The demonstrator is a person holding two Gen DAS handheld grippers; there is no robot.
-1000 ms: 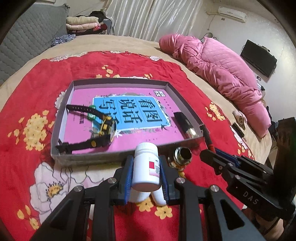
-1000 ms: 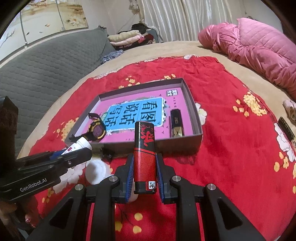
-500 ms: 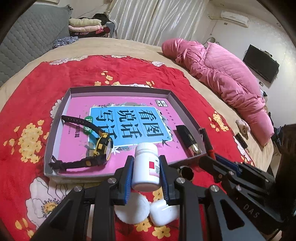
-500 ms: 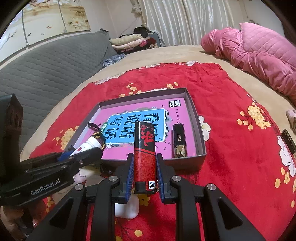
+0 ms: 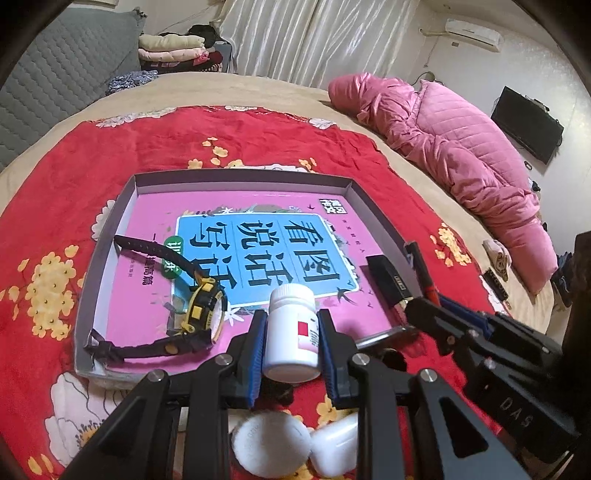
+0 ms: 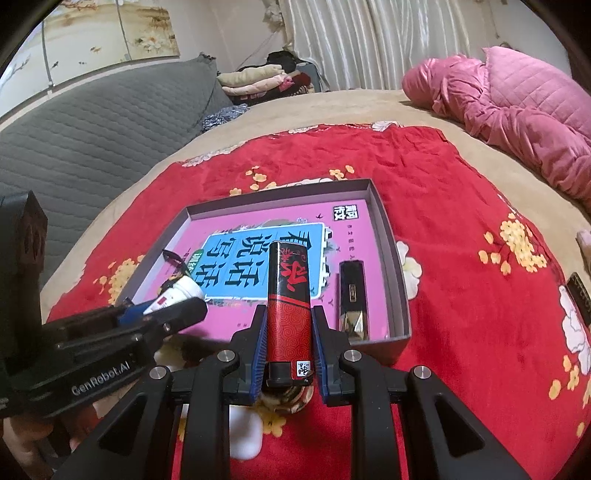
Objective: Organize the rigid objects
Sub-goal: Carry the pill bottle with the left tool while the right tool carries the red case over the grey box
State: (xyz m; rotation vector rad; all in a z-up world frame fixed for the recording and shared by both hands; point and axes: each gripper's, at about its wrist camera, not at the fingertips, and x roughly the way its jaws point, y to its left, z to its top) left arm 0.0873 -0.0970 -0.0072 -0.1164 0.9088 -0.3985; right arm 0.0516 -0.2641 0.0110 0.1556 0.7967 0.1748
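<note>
Two grippers, each pinching one thing: left gripper [image 5: 291,341] has its jaws clamped on one white pill bottle [image 5: 291,332], held upright between the pads above the tray's near edge; right gripper [image 6: 289,343] has its jaws clamped on one red-and-black lighter [image 6: 289,306], upright, also over the near edge. One shallow grey tray [image 5: 236,177] ahead of both sets of jaws, lined with one pink book [image 5: 258,229] with a blue title panel. In the tray: one black-and-yellow watch [image 5: 199,314] ahead-left of the left jaws, one black-and-gold case [image 6: 352,299] ahead-right of the right jaws. Behind and below the left jaws, outside the tray: one white round pad [image 5: 271,446] and one white earbud case [image 5: 334,448], touching. Everything sits on one red flowered blanket [image 5: 258,133] on a tan bed; pink quilted jacket [image 5: 461,155] far right, grey headboard [image 6: 92,122] left, folded clothes [image 5: 173,53] and white curtains [image 5: 314,37] behind, wall TV [image 5: 526,125] and air conditioner [image 5: 472,31] at right.
</note>
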